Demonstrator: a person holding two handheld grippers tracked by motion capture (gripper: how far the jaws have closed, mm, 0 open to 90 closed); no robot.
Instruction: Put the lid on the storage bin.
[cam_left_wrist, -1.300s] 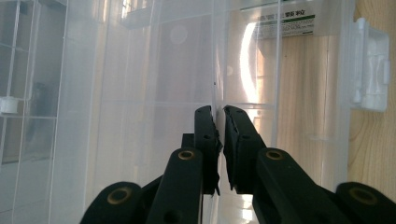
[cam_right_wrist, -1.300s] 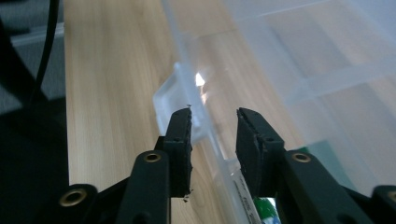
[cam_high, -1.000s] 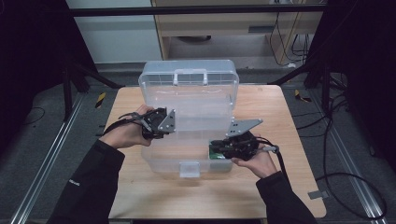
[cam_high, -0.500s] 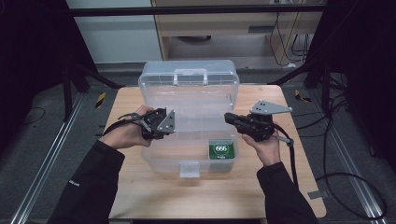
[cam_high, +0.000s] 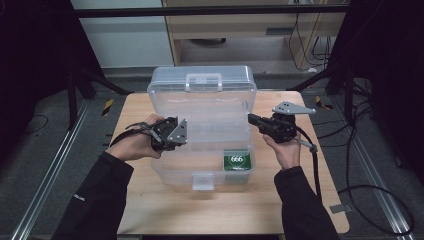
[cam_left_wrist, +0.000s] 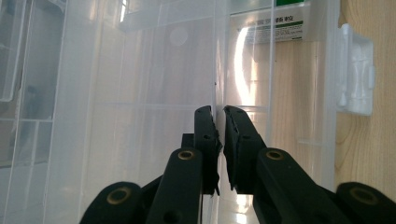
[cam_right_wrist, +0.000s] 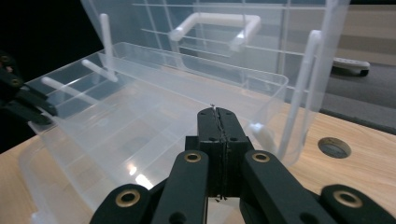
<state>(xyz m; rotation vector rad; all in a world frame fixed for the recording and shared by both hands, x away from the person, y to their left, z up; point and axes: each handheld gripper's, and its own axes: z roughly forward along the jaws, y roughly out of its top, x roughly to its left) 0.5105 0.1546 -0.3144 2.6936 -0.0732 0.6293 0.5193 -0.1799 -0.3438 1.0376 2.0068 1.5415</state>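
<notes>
Because the clear plastic box (cam_high: 200, 150) stands open on the wooden table (cam_high: 310, 200) with its lid (cam_high: 202, 100) raised at the far side, most of the risk here comes from the lid and from the thin walls. The left gripper (cam_high: 172, 135) is at the left wall of the box; in the left gripper view its jaws stand close together on both sides of a thin clear wall (cam_left_wrist: 217, 84), so it seems to pinch this wall, though the transparent plastic makes it hard to be sure that the pads really touch. The right gripper (cam_high: 255, 120) is at the right side of the box, near the lid's edge, and in the right gripper view its jaws are pressed fully together with nothing between them.

A small green pack (cam_high: 236, 161) lies inside the box, in the near right corner of the bottom.

If the left gripper pulls or twists while it pinches, the light box could slide on the table or tip, and the thin wall could bend. If the right gripper pushes the lid from one side only, the lid could come down crooked and miss the front latch (cam_high: 202, 181). The left gripper is also in the way of the lid: closing before it lets go would trap its jaws. The white support arms (cam_right_wrist: 306, 84) of the inner tray could jam as well if the lid is forced.
</notes>
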